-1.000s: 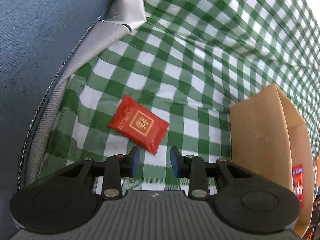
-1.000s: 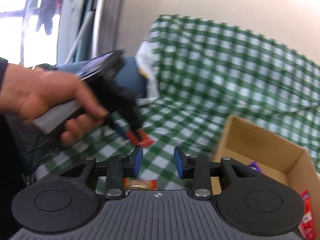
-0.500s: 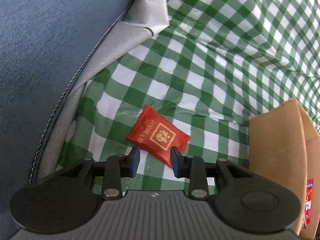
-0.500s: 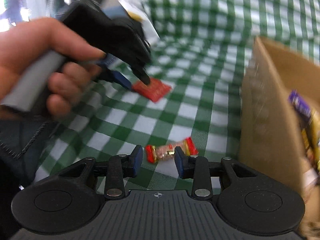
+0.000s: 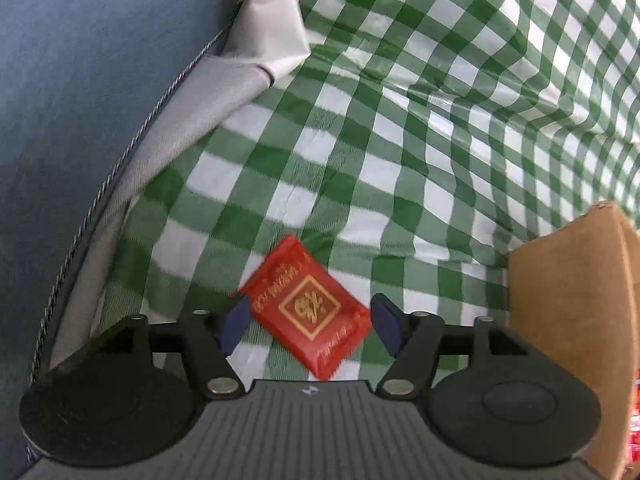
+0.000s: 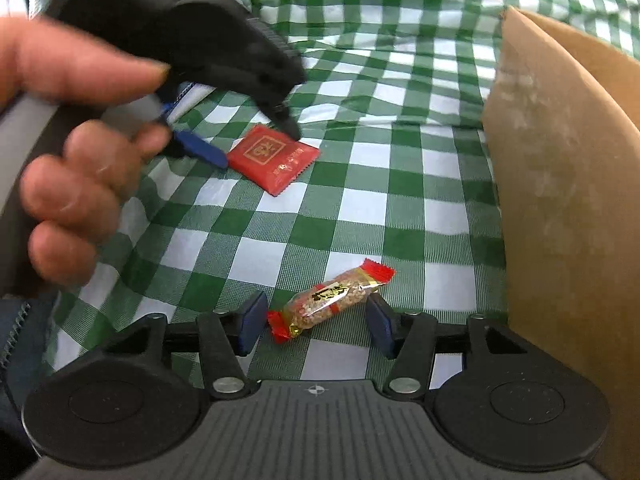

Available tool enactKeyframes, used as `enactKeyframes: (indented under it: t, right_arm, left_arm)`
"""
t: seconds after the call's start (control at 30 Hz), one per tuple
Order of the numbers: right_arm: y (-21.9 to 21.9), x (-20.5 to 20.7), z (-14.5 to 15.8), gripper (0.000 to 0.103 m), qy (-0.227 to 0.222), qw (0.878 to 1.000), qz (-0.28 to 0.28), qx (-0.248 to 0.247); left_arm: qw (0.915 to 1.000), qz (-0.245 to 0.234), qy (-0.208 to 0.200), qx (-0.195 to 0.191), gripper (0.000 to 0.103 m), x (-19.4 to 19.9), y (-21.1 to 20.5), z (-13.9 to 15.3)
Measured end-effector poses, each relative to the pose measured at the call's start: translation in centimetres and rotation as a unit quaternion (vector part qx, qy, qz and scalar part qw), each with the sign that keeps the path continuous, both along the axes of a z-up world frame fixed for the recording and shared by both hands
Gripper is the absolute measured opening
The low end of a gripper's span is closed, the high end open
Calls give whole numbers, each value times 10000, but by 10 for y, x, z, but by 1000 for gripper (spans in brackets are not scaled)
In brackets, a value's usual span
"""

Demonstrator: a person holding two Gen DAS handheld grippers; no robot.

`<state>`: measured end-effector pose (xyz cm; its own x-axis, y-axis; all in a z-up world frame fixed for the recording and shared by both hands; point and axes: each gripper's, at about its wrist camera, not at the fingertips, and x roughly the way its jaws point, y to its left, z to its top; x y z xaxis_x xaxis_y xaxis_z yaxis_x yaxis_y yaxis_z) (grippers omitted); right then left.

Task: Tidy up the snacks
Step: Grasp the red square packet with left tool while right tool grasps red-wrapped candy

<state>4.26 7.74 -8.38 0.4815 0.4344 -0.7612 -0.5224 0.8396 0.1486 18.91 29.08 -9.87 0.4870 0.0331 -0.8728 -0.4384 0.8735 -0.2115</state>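
Left tongs (image 5: 308, 322), just opening, straddle the red packet (image 5: 306, 308) untouched; right tongs (image 6: 314, 320), also opening, flank the peanut candy (image 6: 330, 298).

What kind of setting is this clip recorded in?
Probably a home living room: a green-checked cloth is draped over what looks like a blue sofa, with wrapped snacks and a cardboard box on it.

We see a green-and-white checked cloth (image 5: 420, 128) covering the surface, wrinkled and brightly lit. Along its left edge runs blue upholstery (image 5: 80, 80) with grey piping (image 5: 172, 120), and a pale sheet (image 5: 276, 28) lies folded there.
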Motion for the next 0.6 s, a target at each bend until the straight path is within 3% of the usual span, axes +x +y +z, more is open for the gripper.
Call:
enactKeyframes:
  t: [0.1,0.17,0.3,0.43,0.53,0.6]
  right_arm:
    - [2,-1,0,46,-128,9998,14,-132]
    - [3,-2,1,23,-241,9994,79,-247]
    - [1,1,2,3,-276,9991,143,-276]
    - [-5,8,3,4,-232,9996,-18,-183]
    - [-9,15,5,7,-266,9995,-171,-13]
    - [-8,17,5,19,-288,9994,-167,20]
  left_arm:
    - [9998,-3,91,189,81,12,-9,-4]
    - [9989,-57,173,435,83,18,-17,-7]
    - [9949,-120,397,915,83,28,-28,-14]
    - [9943,-50,472,955,81,27,-24,-17]
    - [9919,-186,562,1127,63,23,-23,-15]
    - [9930,-233,589,997,45,20,-19,-10]
